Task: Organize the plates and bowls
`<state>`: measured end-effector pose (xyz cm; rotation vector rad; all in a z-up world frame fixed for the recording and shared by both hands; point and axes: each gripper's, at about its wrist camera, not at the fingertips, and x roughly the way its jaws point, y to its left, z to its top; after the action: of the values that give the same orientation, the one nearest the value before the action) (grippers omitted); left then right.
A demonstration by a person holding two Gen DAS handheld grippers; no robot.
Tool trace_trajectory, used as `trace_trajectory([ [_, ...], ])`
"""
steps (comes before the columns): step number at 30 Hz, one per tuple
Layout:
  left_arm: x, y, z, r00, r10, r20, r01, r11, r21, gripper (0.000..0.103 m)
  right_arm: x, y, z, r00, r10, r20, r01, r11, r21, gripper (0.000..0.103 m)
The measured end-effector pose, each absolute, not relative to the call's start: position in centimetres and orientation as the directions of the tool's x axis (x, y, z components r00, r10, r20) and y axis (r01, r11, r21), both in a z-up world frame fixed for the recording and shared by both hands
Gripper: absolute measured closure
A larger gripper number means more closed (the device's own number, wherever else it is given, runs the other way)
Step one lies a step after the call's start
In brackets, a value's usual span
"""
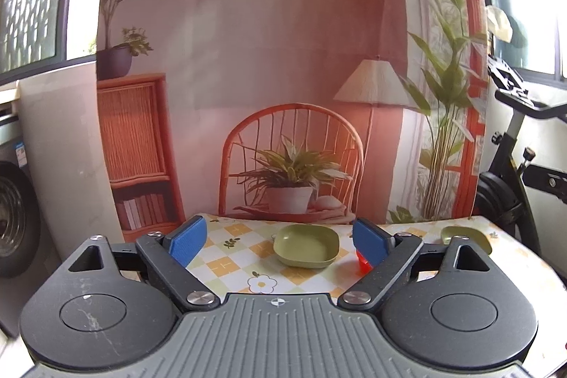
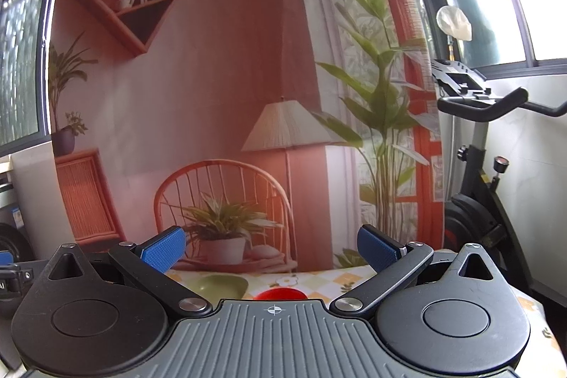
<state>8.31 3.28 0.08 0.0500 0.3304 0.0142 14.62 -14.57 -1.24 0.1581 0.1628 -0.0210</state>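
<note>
You have two green bowls in reach of your left camera: one square-sided green bowl (image 1: 306, 246) sits on the checked tabletop (image 1: 226, 257) straight ahead between your left fingers (image 1: 187, 240), and a second green dish (image 1: 460, 234) lies further right near the tabletop's far edge, partly hidden behind the tool's body. One red object (image 1: 363, 263) stands just right of the nearer bowl, mostly covered by the right-hand blue pad, so you cannot tell what it is. Your left gripper (image 1: 280, 241) has its fingers spread wide, holding nothing and touching nothing; the bowl lies beyond the tips. Your right gripper (image 2: 273, 252) is likewise spread wide and empty, raised above the tabletop. From that side you see one green bowl (image 2: 221, 286) low between the pads and one red rounded thing (image 2: 281, 293) just right of it, both cut off by the tool's body. A printed backdrop (image 2: 226, 66) hangs behind the tabletop, and an exercise bike (image 2: 478, 186) stands to the right.
</note>
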Motion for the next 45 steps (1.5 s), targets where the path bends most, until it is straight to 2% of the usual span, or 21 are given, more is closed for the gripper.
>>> trace_trajectory([
  [5, 10.2, 3.5, -1.3, 0.952, 0.006, -0.305, 0.009, 0.999, 0.047, 0.014, 17.9, -12.8, -3.1, 0.985, 0.012, -0.171, 0.014, 0.989, 0.150, 0.000],
  [10, 12.8, 3.1, -2.7, 0.944, 0.010, -0.329, 0.014, 0.997, 0.070, 0.015, 21.8, -10.9, -5.2, 0.967, 0.075, -0.245, -0.030, 0.983, 0.181, 0.000],
  [12, 13.7, 2.8, -3.2, 0.940, 0.021, -0.340, 0.009, 0.996, 0.087, 0.016, 22.5, -9.5, -6.1, 0.968, 0.050, -0.245, -0.020, 0.992, 0.122, 0.000],
  [15, 14.8, 2.5, -4.6, 0.919, 0.020, -0.394, 0.019, 0.995, 0.094, 0.016, 23.3, -8.0, -7.8, 0.963, 0.012, -0.268, -0.003, 0.999, 0.036, 0.000],
  [18, 15.6, 2.2, -7.0, 0.884, 0.030, -0.467, 0.031, 0.992, 0.123, 0.018, 23.8, -8.2, -10.0, 0.945, 0.073, -0.320, -0.053, 0.996, 0.071, 0.000],
  [21, 16.1, 2.2, -9.4, 0.846, 0.030, -0.532, 0.040, 0.992, 0.119, 0.023, 24.0, -8.2, -12.2, 0.925, 0.075, -0.372, -0.055, 0.996, 0.063, 0.003],
  [23, 16.3, 2.6, -10.8, 0.820, 0.024, -0.571, 0.036, 0.995, 0.092, 0.025, 24.1, -8.2, -13.5, 0.910, 0.085, -0.406, -0.066, 0.996, 0.060, 0.007],
  [31, 16.9, 3.3, -14.9, 0.736, 0.005, -0.676, 0.038, 0.998, 0.049, 0.031, 24.1, -7.9, -16.7, 0.838, 0.178, -0.516, -0.149, 0.984, 0.098, 0.036],
  [35, 16.9, 3.3, -16.1, 0.701, -0.018, -0.713, 0.049, 0.999, 0.023, 0.036, 24.4, -7.6, -17.8, 0.802, 0.195, -0.565, -0.157, 0.981, 0.115, 0.043],
  [40, 17.0, 3.7, -17.6, 0.655, -0.048, -0.754, 0.032, 0.999, -0.036, 0.036, 24.5, -7.7, -18.9, 0.748, 0.220, -0.626, -0.168, 0.975, 0.143, 0.060],
  [45, 17.0, 3.5, -18.5, 0.612, -0.073, -0.787, 0.043, 0.997, -0.059, 0.037, 24.4, -7.4, -19.6, 0.704, 0.251, -0.665, -0.190, 0.968, 0.164, 0.065],
])
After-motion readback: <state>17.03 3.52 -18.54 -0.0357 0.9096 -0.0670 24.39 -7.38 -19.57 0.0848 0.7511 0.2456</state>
